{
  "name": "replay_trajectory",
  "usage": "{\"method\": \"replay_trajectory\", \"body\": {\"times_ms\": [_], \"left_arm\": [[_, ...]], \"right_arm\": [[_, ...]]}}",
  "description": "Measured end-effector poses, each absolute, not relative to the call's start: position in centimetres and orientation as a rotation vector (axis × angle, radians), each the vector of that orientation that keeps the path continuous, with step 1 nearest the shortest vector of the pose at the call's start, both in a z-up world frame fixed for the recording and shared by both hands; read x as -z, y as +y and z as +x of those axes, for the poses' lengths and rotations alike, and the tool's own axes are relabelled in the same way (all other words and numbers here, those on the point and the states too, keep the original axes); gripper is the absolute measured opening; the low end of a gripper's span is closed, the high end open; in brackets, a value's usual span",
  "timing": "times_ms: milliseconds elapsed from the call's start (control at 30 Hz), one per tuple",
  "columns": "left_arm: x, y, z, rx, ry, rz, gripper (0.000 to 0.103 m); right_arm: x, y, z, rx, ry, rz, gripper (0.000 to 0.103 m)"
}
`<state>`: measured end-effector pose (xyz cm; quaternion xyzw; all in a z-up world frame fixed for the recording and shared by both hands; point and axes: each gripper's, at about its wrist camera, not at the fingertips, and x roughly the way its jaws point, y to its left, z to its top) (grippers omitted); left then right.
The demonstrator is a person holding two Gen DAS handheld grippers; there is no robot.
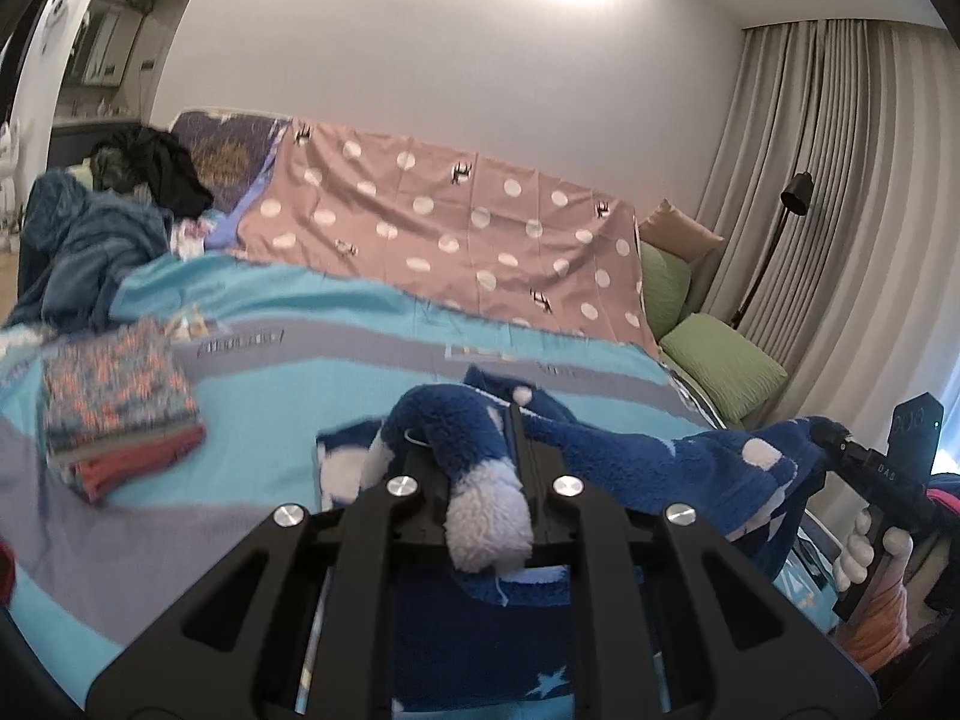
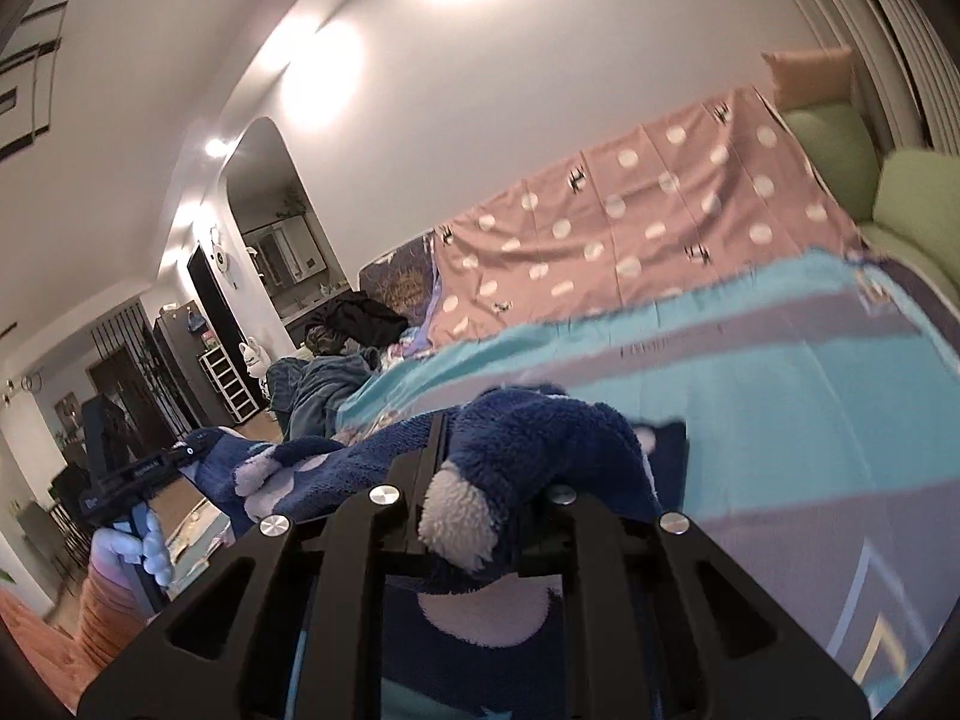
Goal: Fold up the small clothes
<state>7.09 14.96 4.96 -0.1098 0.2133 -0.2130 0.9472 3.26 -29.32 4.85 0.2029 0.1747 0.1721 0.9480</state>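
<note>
A dark blue fleece garment [image 1: 660,456] with white dots and stars hangs stretched between my two grippers above the bed. In the left wrist view, my left gripper [image 1: 510,420] is shut on one bunched end, and a white cuff pokes out behind the fingers. My right gripper [image 1: 831,435] pinches the other end at the far right, held by a gloved hand [image 1: 864,546]. In the right wrist view, my right gripper [image 2: 456,426] is shut on the fleece garment [image 2: 540,438]. My left gripper [image 2: 192,450] grips the far end at the left.
A folded stack of patterned clothes [image 1: 114,396] lies on the teal and grey striped sheet [image 1: 336,324]. Behind are a pink dotted cover [image 1: 444,228], green cushions [image 1: 720,360], a floor lamp [image 1: 792,198], curtains, and a heap of blue blanket and dark clothes [image 1: 108,234].
</note>
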Motion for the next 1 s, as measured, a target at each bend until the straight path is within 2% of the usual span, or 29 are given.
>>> {"method": "replay_trajectory", "body": {"times_ms": [333,667,833,900,1000], "left_arm": [[-7.2,13.0,13.0,0.419,0.422,-0.154,0.013],[-6.1,11.0,21.3,0.398,0.473,-0.115,0.013],[-3.3,10.1,26.2,0.342,0.515,-0.090,0.013],[-1.3,9.7,27.9,0.323,0.550,-0.071,0.015],[4.5,8.9,31.1,0.268,0.697,-0.019,0.016]], "right_arm": [[-5.4,-29.9,10.2,-0.309,0.357,0.383,0.016],[-3.6,-30.7,17.8,-0.250,0.427,0.374,0.016],[-1.2,-30.8,22.2,-0.232,0.490,0.362,0.016],[1.2,-30.6,24.9,-0.215,0.576,0.351,0.018],[6.3,-30.5,27.9,-0.189,0.752,0.392,0.023]]}}
